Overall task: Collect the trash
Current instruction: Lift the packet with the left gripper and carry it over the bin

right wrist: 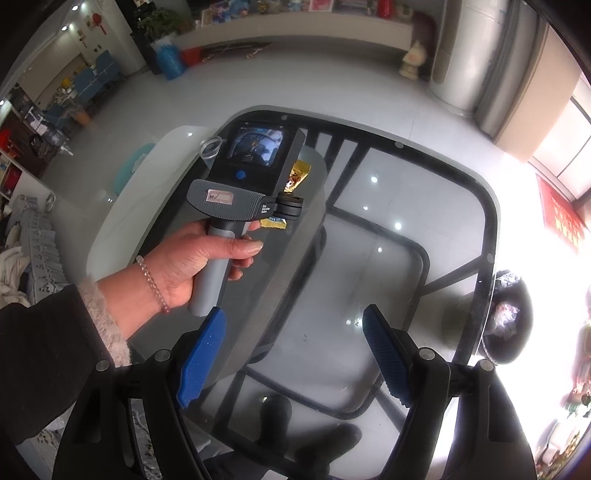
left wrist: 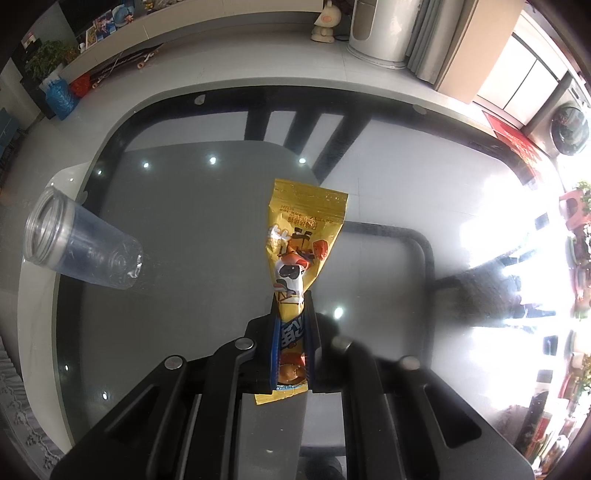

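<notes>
One yellow snack wrapper (left wrist: 301, 254) pinched in left tongs (left wrist: 293, 325), one clear cup (left wrist: 79, 247) nearby, right tongs (right wrist: 295, 354) spread, empty.

We were in a home's living room: a glass coffee table (left wrist: 207, 192) stood on pale floor tiles, with a long low cabinet (left wrist: 207, 26) at the top of the frame. A skateboard (left wrist: 125, 64), a potted plant (left wrist: 48, 61) and a tower fan (left wrist: 384, 33) lined that wall, and a washing machine (left wrist: 567, 129) stood at upper right.

glass table (left wrist: 184, 206) bears plastic cup (left wrist: 79, 249).
</notes>
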`<state>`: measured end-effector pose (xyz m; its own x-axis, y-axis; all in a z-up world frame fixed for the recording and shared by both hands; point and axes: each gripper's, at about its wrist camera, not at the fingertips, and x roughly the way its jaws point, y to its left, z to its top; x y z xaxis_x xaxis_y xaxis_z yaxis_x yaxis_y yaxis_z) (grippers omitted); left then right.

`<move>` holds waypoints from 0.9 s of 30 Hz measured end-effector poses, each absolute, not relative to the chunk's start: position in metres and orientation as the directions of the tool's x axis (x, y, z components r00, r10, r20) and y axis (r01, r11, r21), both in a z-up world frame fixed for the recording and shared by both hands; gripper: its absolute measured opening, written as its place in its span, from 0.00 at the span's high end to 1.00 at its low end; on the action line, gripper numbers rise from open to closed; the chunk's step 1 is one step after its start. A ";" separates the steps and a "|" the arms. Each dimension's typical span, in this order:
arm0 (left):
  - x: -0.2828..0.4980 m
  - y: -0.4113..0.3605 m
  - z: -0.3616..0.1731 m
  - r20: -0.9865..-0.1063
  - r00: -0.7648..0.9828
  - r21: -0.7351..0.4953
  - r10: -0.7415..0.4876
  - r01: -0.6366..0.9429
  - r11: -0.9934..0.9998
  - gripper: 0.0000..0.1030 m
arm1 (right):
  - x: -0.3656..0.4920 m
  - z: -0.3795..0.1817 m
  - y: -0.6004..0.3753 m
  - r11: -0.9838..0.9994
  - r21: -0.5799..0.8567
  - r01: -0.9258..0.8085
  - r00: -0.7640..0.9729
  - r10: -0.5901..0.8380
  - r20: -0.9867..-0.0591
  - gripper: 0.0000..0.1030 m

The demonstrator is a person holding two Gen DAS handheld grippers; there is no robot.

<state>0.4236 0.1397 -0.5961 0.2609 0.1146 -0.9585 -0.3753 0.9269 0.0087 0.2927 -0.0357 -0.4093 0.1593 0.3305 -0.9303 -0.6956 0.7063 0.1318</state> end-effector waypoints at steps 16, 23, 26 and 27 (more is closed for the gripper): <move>0.462 0.034 -0.578 -0.954 0.293 -0.003 0.057 -0.199 0.980 0.90 | 0.298 -0.414 -0.101 0.768 0.169 -0.618 0.163 0.335 -0.928 0.28; 0.476 -0.020 -0.563 -0.947 0.320 -0.003 0.035 -0.118 0.993 0.90 | 0.300 -0.423 -0.135 0.795 0.188 -0.577 0.154 0.331 -0.931 0.28; 0.482 -0.044 -0.560 -0.946 0.323 -0.001 0.025 -0.080 0.997 0.90 | 0.301 -0.424 -0.151 0.806 0.196 -0.559 0.156 0.334 -0.930 0.28; 0.484 -0.052 -0.560 -0.946 0.323 0.001 0.023 -0.069 0.998 0.90 | 0.301 -0.424 -0.156 0.810 0.198 -0.553 0.157 0.335 -0.929 0.28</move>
